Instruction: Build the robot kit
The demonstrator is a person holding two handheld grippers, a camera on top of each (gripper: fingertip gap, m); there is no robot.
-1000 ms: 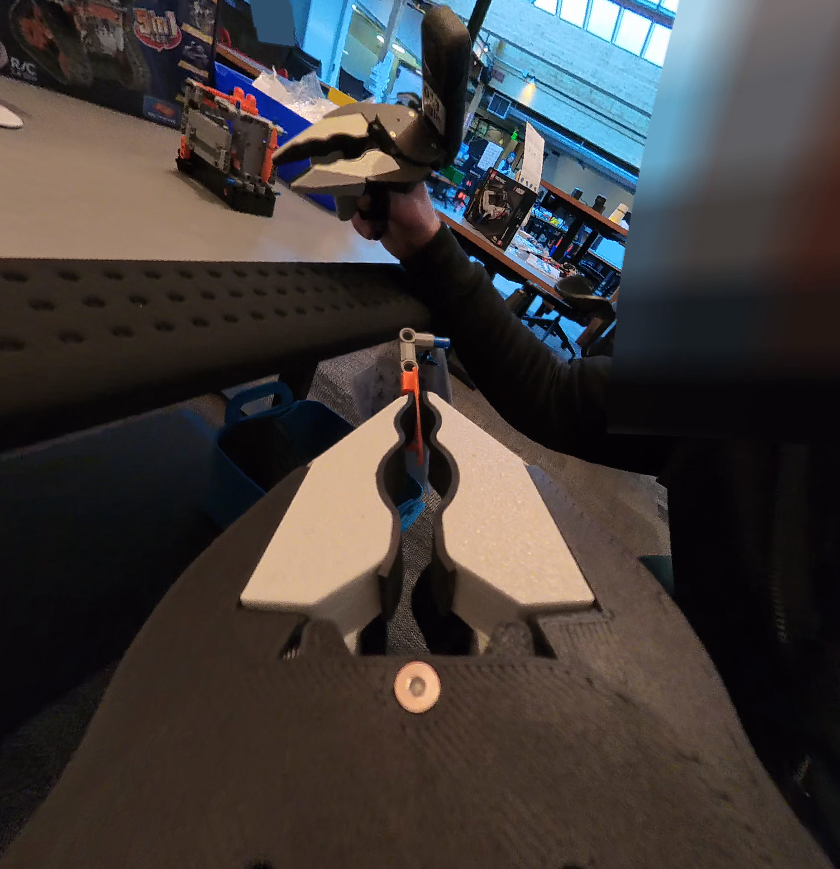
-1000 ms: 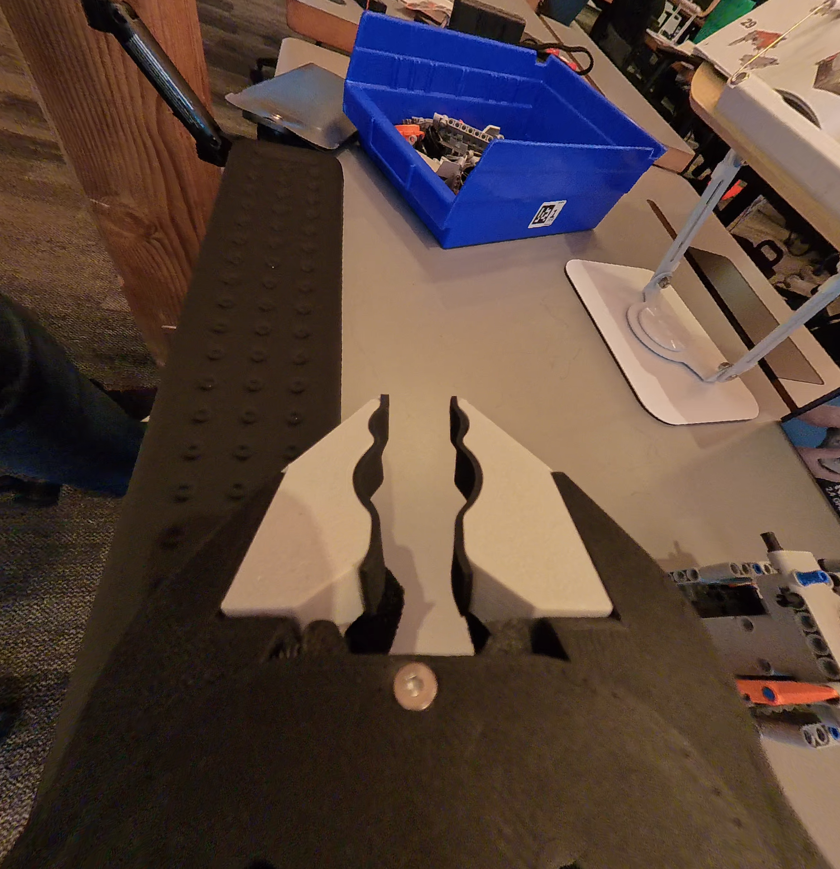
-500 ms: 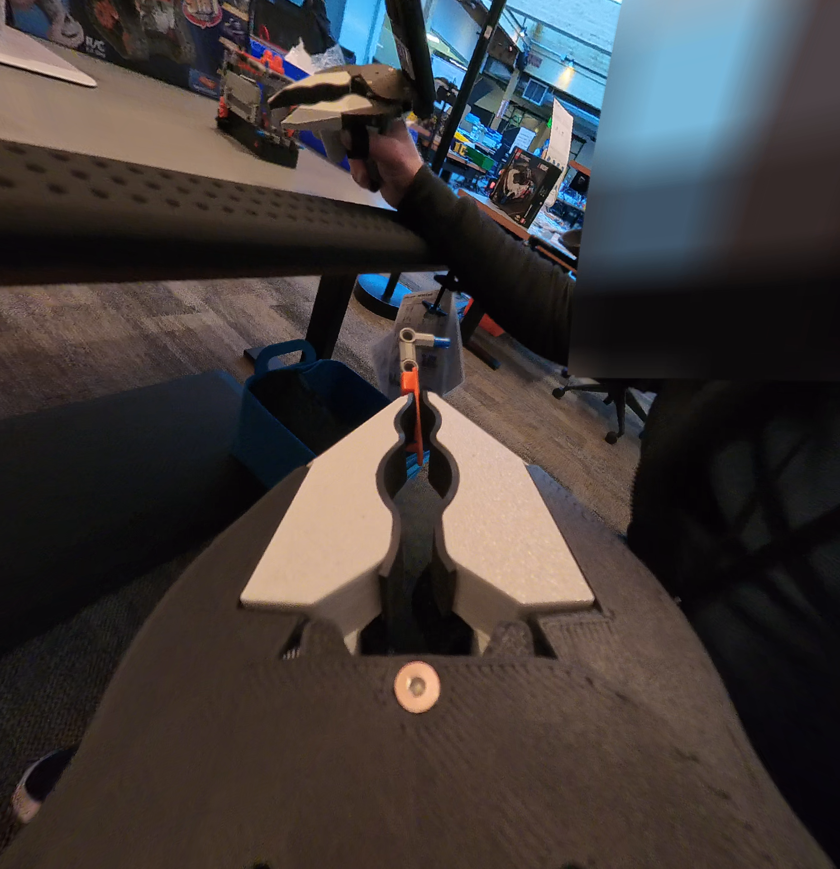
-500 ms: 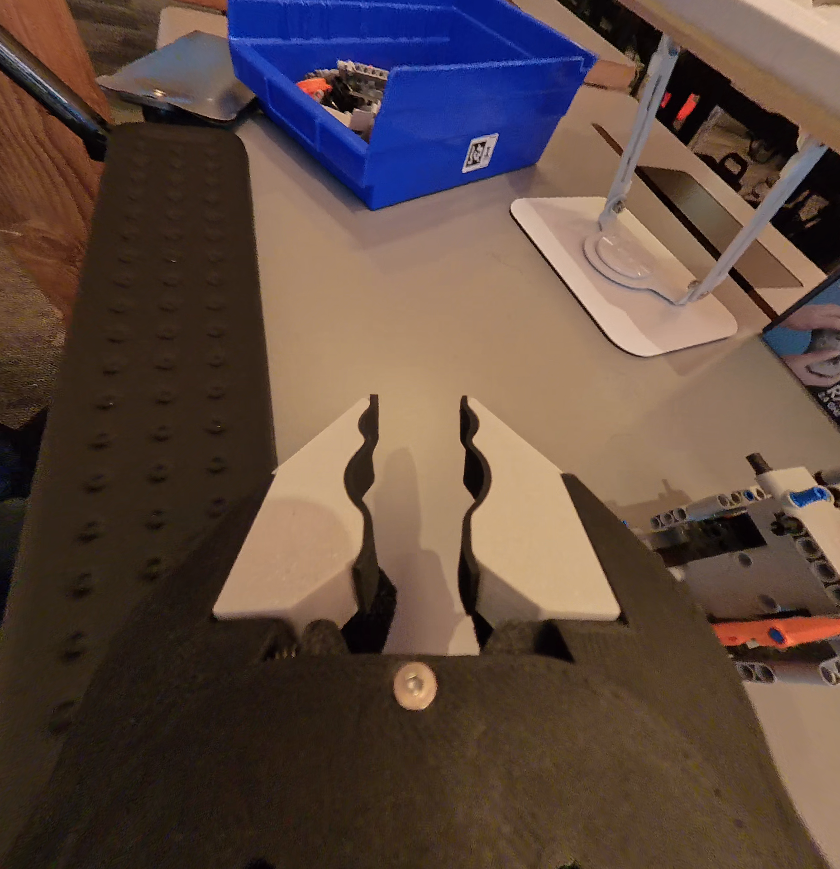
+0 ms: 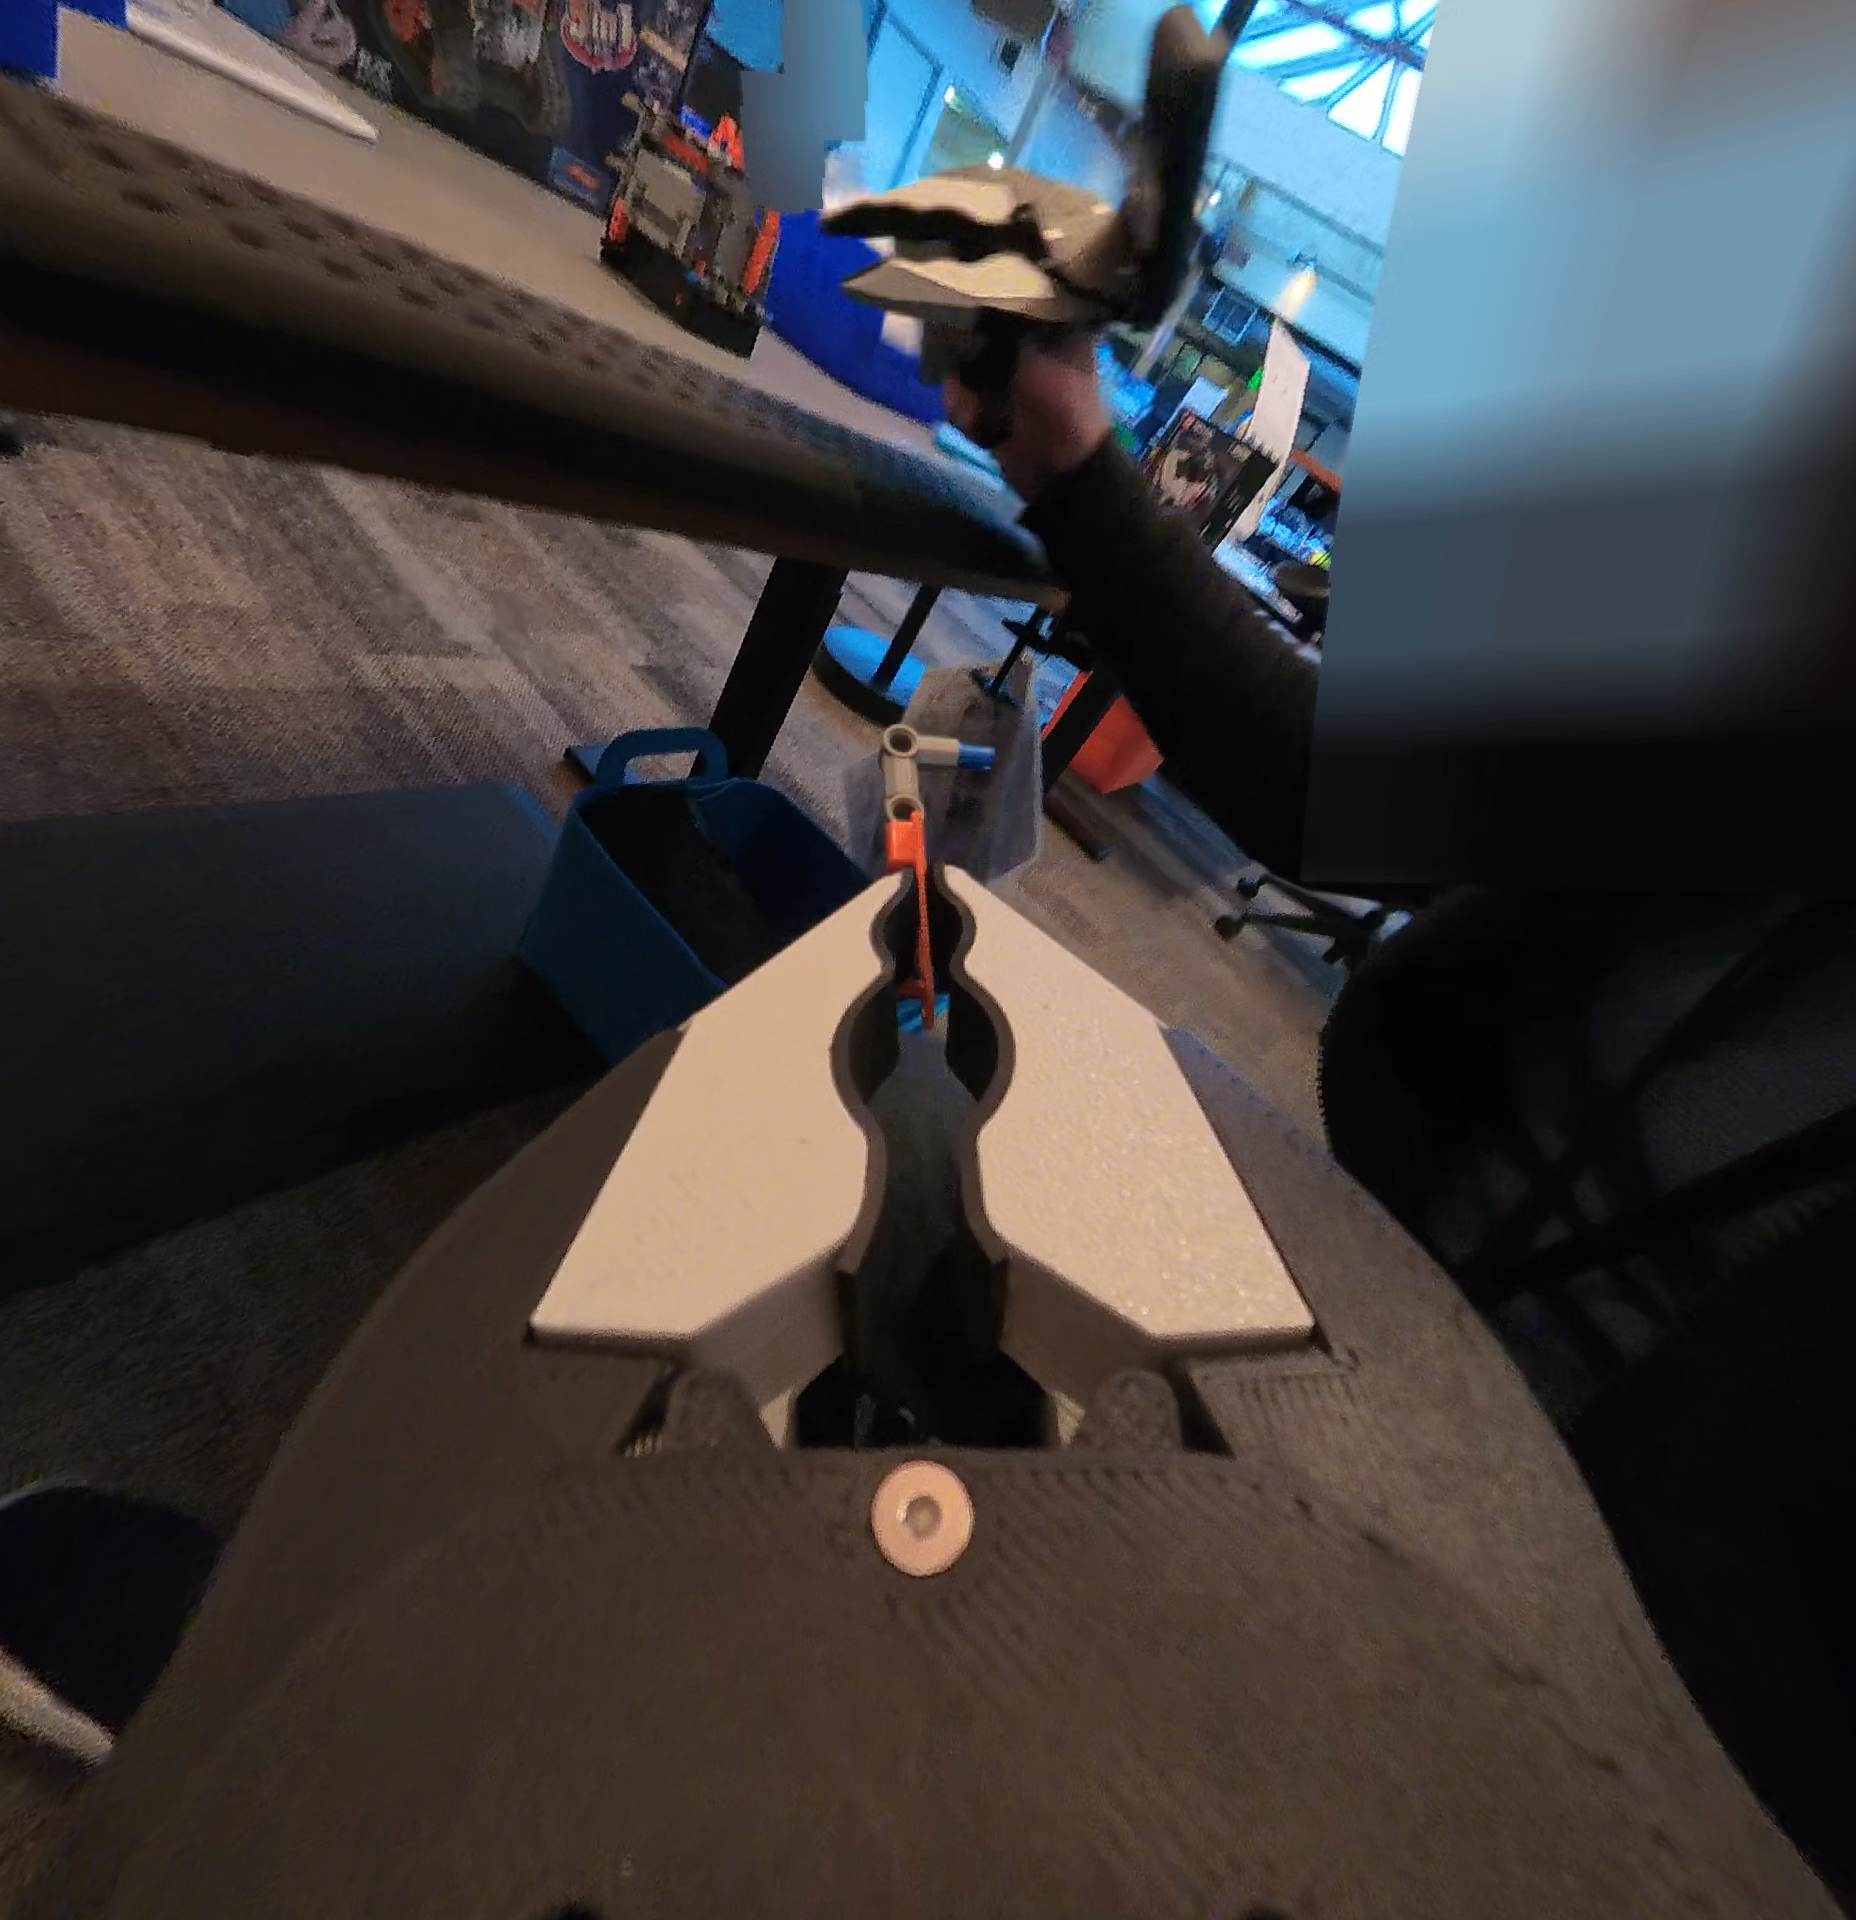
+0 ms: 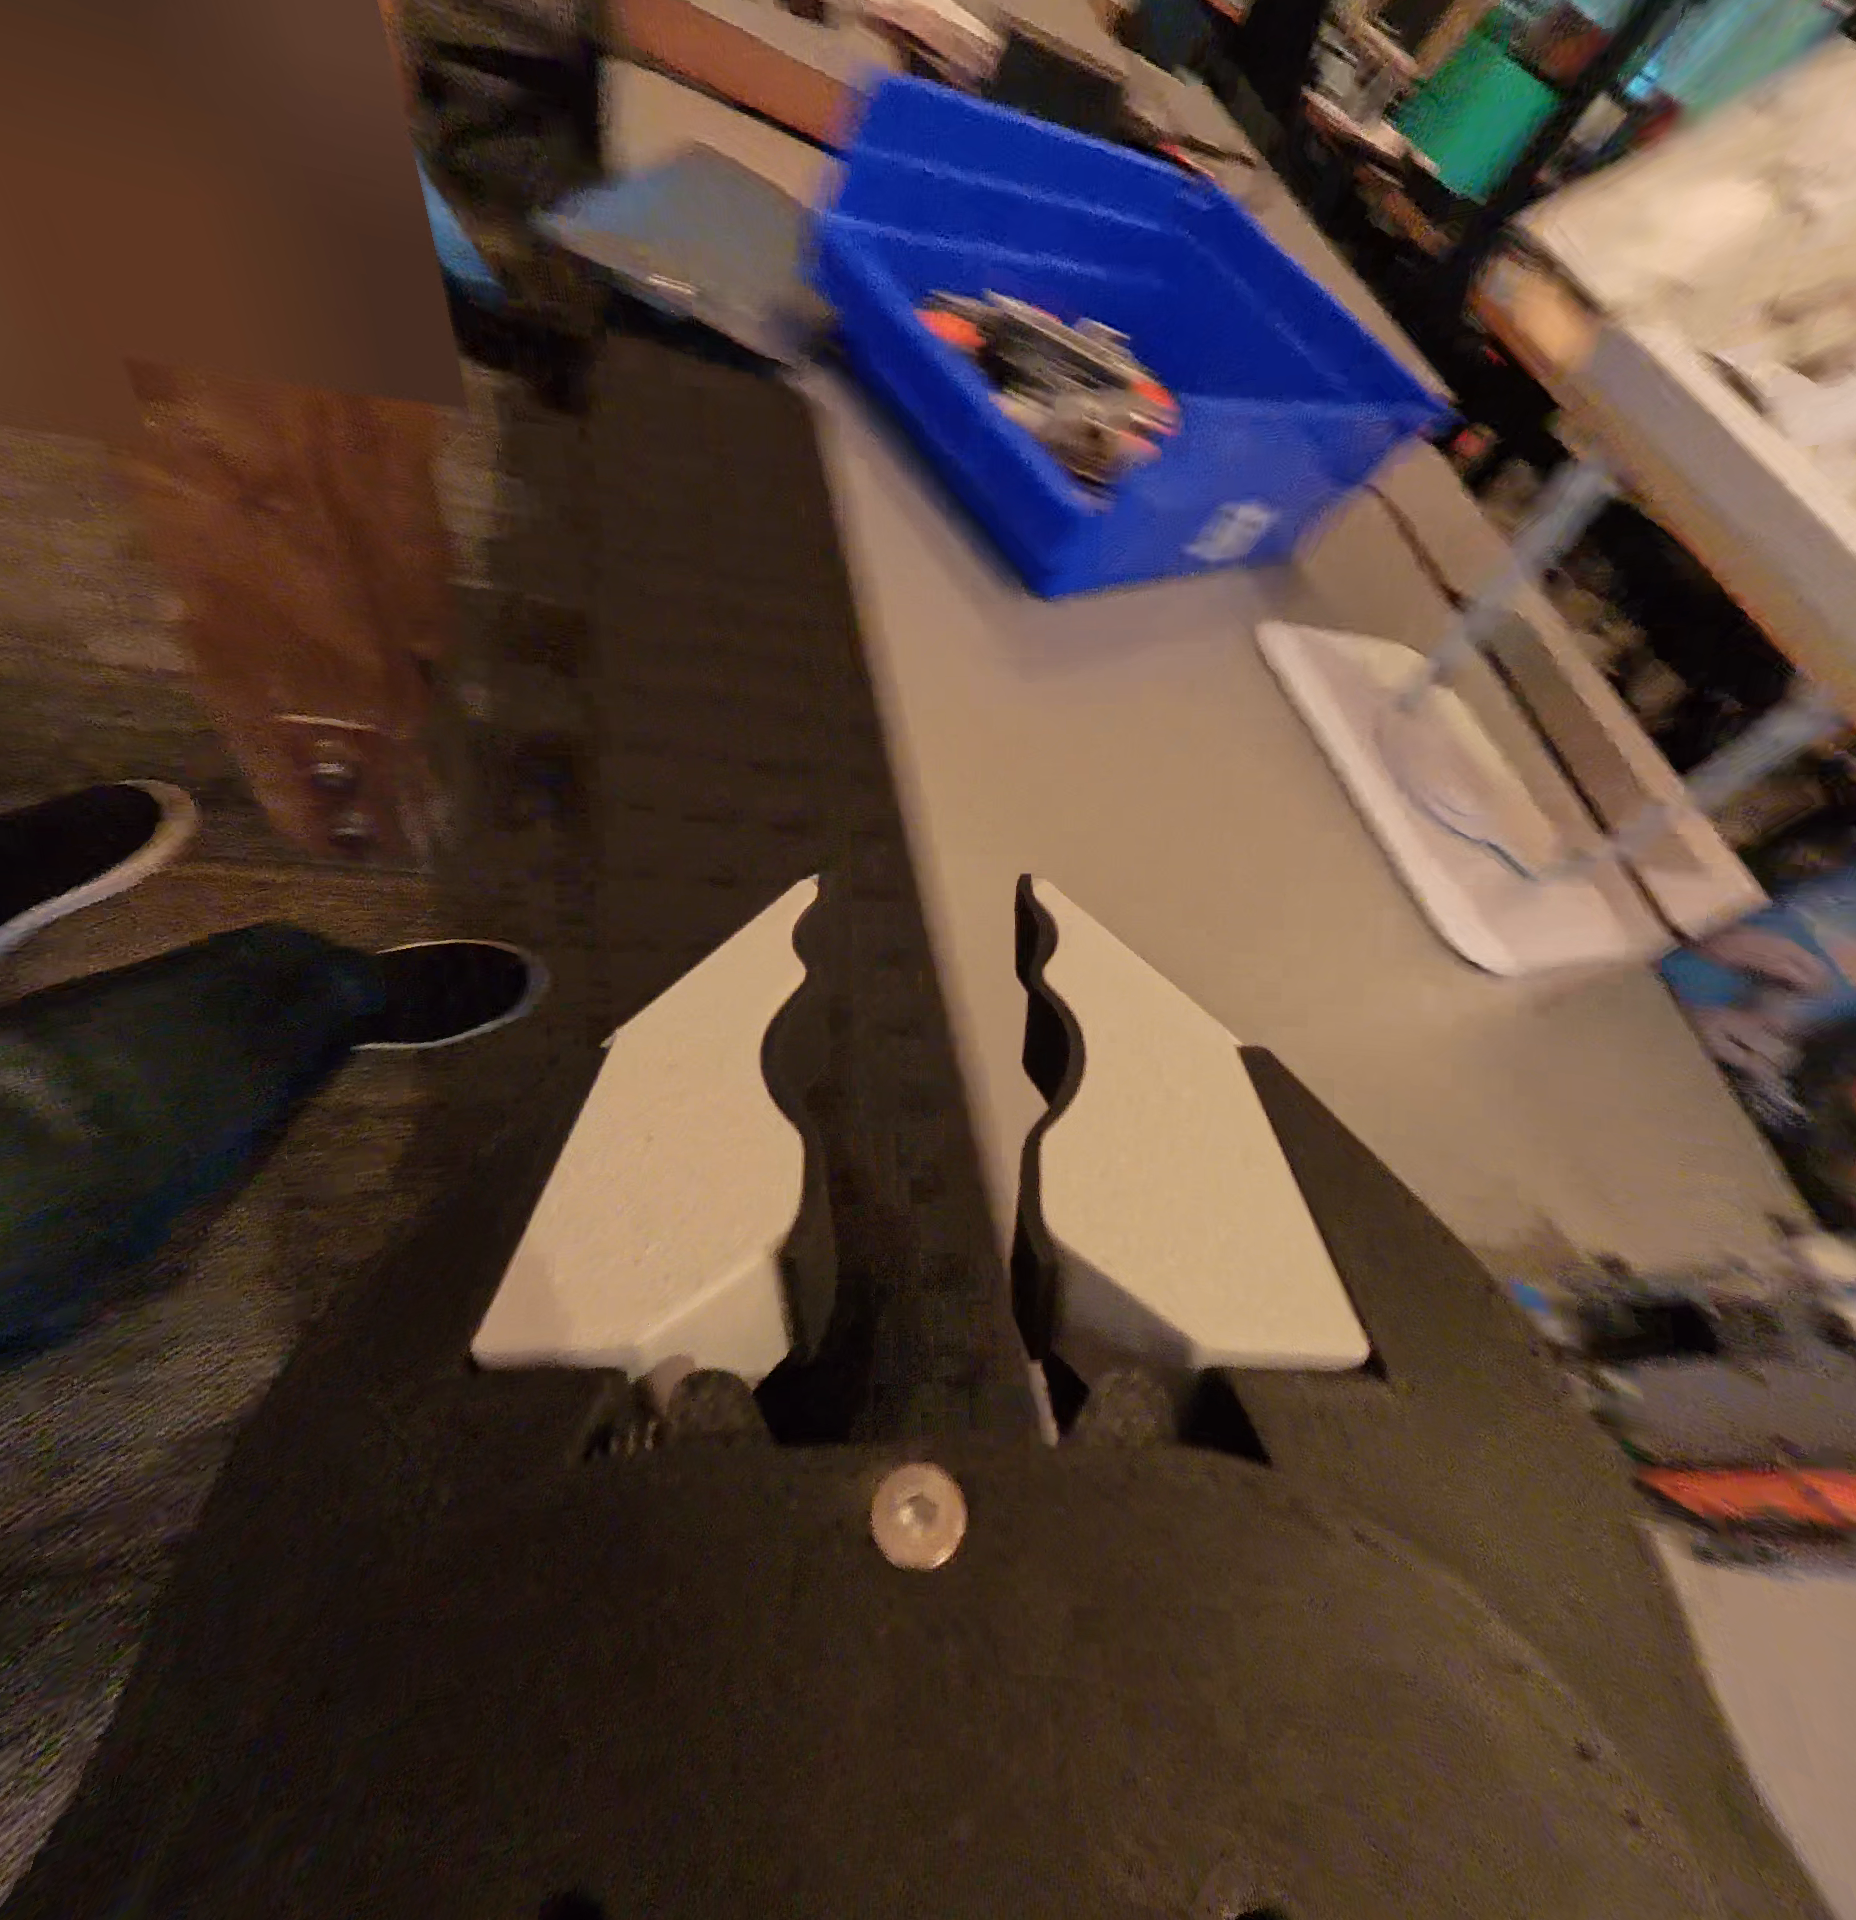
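The left gripper (image 5: pixel 919 883) is clamped on a small orange construction-toy piece (image 5: pixel 911 925), with a grey angled connector (image 5: pixel 906 769) joined to its far end and projecting past the fingertips. This assembly sits below the level of the table edge (image 5: pixel 488 343), above the carpet, with a blue handled bin (image 5: pixel 633 914) on the floor just to its left. Compared with one second ago, the left gripper has dropped from level with the table edge to beneath it; the grip on the piece is unchanged.

The right gripper (image 6: pixel 919 894) is empty, and its jaws have spread wider. It has swung to straddle the table edge, with a blue parts bin (image 6: pixel 1194 520) beyond on the tabletop and a partly built toy model (image 6: pixel 1734 1392) to its right. The right wrist view is motion-blurred.
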